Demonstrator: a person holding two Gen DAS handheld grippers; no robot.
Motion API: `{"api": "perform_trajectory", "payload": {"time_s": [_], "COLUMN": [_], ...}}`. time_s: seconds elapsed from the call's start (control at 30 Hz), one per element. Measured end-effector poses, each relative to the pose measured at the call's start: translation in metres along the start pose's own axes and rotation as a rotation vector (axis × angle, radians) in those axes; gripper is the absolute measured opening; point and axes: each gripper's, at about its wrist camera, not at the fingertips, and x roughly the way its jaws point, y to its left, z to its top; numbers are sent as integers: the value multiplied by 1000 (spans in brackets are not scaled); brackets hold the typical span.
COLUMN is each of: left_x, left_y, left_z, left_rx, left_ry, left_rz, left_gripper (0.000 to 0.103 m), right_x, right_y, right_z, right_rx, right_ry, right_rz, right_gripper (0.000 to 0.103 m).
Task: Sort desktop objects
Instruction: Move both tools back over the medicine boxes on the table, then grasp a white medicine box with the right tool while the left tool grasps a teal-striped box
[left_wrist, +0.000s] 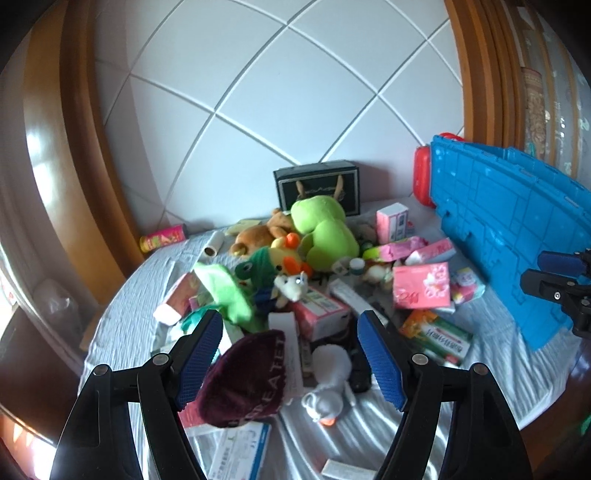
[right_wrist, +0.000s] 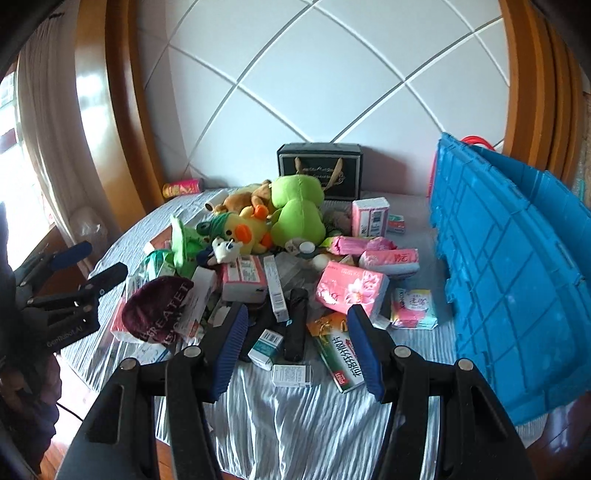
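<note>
Both claws, the left claw (left_wrist: 290, 360) and right claw (right_wrist: 297, 352), hang apart and empty over the near edge of the surface (right_wrist: 295, 417). Toys and boxes lie heaped mid-surface, the blue crate (right_wrist: 517, 258) at the right edge. Risk: reaching for the maroon hat (left_wrist: 245, 380) could drag neighbouring boxes off the edge.

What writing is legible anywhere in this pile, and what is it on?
"GREATET": maroon cap, partly folded; a second line beneath is unreadable.
"GenRobot.AI": left gripper body.
Green toothpaste box: large Chinese characters, unclear.
Pink tissue packs, small cartons: print too blurred.
</note>
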Motion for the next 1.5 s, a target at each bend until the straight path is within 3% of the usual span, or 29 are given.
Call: {"api": "perform_trajectory", "payload": {"time_s": [0.17,0.3,0.43,0.6,0.93,1.03,1.07,1.13,1.23,1.5], "left_x": [27,45,63,90,136,150,154,164,180,213], "left_y": [16,16,3,-32,-85,-96,-100,-107,-114,-139], "left_z": [-25,-39,-47,-59,-74,-74,-74,-73,-74,-80], "left_rx": [-34,-60,-66,-14,83,113,123,134,124,126], "left_ry": [67,108,138,191,297,314,318,332,365,433], "left_rz": [13,-6,-37,-123,-250,-274,-293,-343,-422,-487], "left_gripper": [76,76,76,76,76,76,76,75,75,77], "right_x": [56,98,145,187,221,232,233,230,220,196], "right_y": [14,23,19,2,6,2,-1,-6,-20,-44], "right_z": [-20,-46,-76,-93,-108,-111,-112,-116,-123,-141], "right_rx": [-111,-295,-396,-435,-636,-609,-595,-578,-507,-368], "right_ry": [109,178,287,354,366,412,423,429,436,440], "right_rz": [90,180,221,279,373,375,370,351,352,373], "right_gripper": [55,55,55,55,55,54,41,29,29,29]}}
